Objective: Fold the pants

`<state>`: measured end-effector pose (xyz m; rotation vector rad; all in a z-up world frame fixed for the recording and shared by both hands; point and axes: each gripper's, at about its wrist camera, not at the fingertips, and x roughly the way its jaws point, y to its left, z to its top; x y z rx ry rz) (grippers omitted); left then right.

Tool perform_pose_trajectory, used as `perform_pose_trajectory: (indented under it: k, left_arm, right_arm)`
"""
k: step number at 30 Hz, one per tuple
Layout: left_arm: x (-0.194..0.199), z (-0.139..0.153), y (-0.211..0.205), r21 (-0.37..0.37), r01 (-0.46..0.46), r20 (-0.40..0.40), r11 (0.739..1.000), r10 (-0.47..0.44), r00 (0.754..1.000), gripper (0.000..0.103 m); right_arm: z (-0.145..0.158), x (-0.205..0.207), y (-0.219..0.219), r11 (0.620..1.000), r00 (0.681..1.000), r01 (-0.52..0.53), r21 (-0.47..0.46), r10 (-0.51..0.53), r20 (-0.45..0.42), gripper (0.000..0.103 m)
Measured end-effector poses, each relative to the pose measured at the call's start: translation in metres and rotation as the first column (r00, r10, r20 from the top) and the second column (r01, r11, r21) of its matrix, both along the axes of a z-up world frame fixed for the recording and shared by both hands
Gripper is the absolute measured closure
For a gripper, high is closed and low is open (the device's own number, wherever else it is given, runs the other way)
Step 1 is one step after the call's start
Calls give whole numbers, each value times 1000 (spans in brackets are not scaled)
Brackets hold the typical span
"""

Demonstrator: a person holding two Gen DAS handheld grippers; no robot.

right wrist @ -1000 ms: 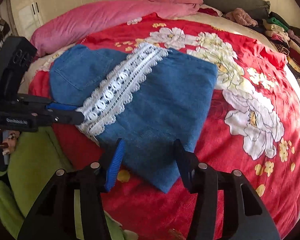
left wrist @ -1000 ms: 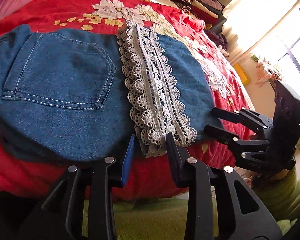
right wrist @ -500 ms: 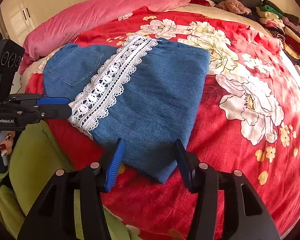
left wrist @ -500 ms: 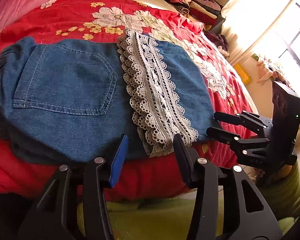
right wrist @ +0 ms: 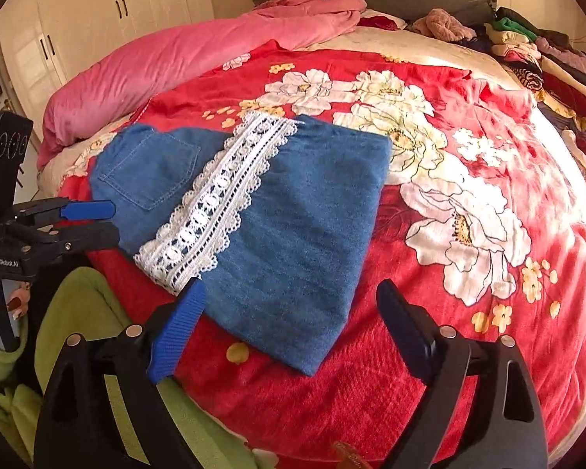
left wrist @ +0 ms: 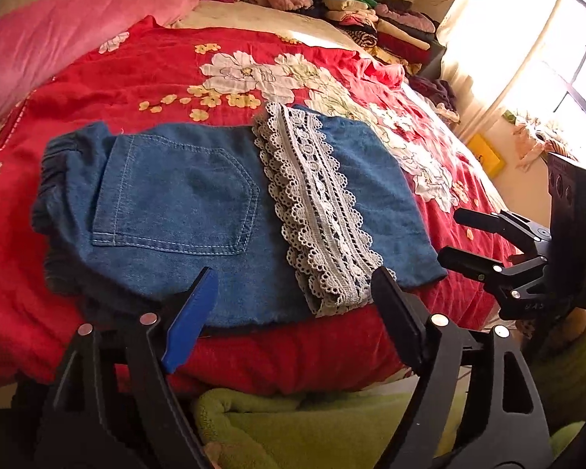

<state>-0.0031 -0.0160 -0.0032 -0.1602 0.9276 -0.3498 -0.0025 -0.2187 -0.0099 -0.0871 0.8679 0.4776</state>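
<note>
Pants (right wrist: 293, 230) folded flat near bed (right wrist: 468, 351) edge; left gripper (left wrist: 293, 293) and right gripper (right wrist: 289, 312) both spread apart, empty. Risk: pinching only lace trim (left wrist: 320, 219) (loose, snaggy) drags fold open

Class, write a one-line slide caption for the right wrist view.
Folded denim pants with lace trim on red floral bedspread; both grippers open, empty.

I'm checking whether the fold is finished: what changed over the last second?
Both tools backed away from the folded pants: the left tool and right tool now show more of the bed than before. Both were open and empty throughout, so nothing was taken hold of or let go. The pants lie as they did on the red floral blanket, lace trim on top.
</note>
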Motion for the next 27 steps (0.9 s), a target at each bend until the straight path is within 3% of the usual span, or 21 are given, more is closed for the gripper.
perform_pose_trajectory:
  k: [7,11,21,27]
  left_arm:
    - [-5,11,8,57,-39,49,998,36,998,10]
    - [-7,15,15,80,-63,70,995,57,996,10]
    - [-8,14,62,44,-180,55,983,178,983,10]
    - [-8,5,109,-16,-291,15,957,291,957,10]
  right_arm:
    - [21,2,6,1000,999,1,16,-2,50,8]
    - [33,7,15,1000,997,-11,21,10,73,8]
    - [61,26,60,995,987,-101,25,97,128,8]
    - [64,44,95,985,979,-170,23,166,121,7]
